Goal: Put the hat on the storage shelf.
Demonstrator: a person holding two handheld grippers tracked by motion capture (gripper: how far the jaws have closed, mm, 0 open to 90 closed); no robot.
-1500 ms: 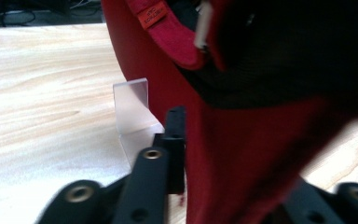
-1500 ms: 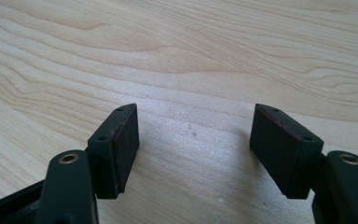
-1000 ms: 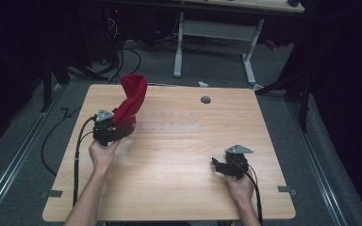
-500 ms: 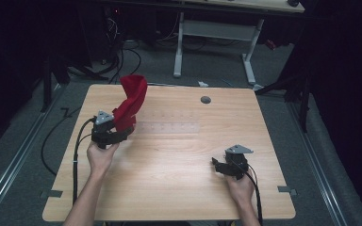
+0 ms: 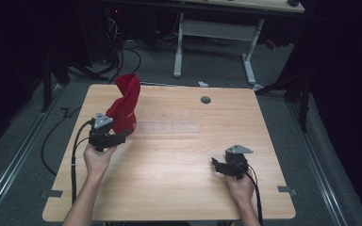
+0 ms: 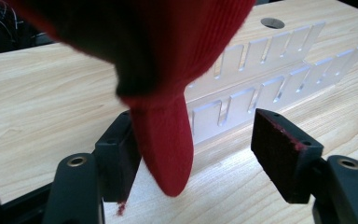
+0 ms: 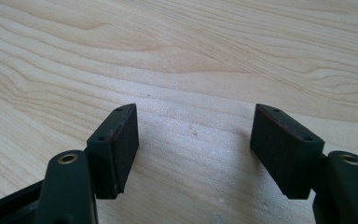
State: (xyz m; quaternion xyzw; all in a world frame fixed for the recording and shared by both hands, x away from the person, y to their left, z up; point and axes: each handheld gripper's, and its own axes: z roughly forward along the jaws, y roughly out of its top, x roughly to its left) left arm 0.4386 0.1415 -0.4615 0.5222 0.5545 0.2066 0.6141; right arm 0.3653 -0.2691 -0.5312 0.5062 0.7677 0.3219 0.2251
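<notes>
Red knit cloth [image 5: 126,104], bunched upright, far-left on table, tip dangling

Lab or test room: a wooden table [image 5: 169,188] is ringed by dark curtains [image 5: 9,70], floor rails [image 5: 9,183], loose cables [image 5: 122,52] and a desk frame [image 5: 217,33] beyond its far edge.

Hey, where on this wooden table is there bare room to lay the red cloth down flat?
The widest bare patch of the light wooden table lies between the left gripper and the right gripper, below the clear slotted plastic rack. The right rear corner, beyond the round grey hole, is bare too. It is crowded around the red knitted cloth.
</notes>
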